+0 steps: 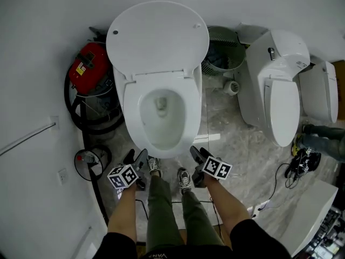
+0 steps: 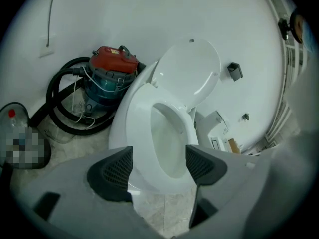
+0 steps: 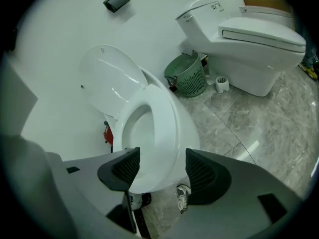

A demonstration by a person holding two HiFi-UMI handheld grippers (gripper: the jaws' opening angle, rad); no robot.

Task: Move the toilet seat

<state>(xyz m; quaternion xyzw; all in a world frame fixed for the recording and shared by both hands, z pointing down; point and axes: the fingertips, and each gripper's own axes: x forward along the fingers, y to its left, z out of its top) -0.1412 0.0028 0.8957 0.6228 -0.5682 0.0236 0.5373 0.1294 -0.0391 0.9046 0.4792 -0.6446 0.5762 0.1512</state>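
A white toilet stands against the wall with its lid (image 1: pixel 157 36) raised and leaning back. The seat ring (image 1: pixel 183 109) lies flat on the bowl. In front of the bowl's near rim, my left gripper (image 1: pixel 136 158) and right gripper (image 1: pixel 200 154) hover apart from it, both open and empty. The left gripper view shows the seat (image 2: pixel 142 113) and lid (image 2: pixel 187 73) beyond the spread jaws of that gripper (image 2: pixel 158 171). In the right gripper view, the seat (image 3: pixel 167 128) and lid (image 3: pixel 107 78) lie past the wide jaws of the other gripper (image 3: pixel 162 171).
A red vacuum cleaner (image 1: pixel 89 69) with a black hose sits left of the toilet. A green basket (image 1: pixel 223 50) stands at its right, then a second toilet (image 1: pixel 277 85) with its lid down. Cables (image 1: pixel 299 163) lie on the marble floor. The person's shoes (image 1: pixel 154 166) are between the grippers.
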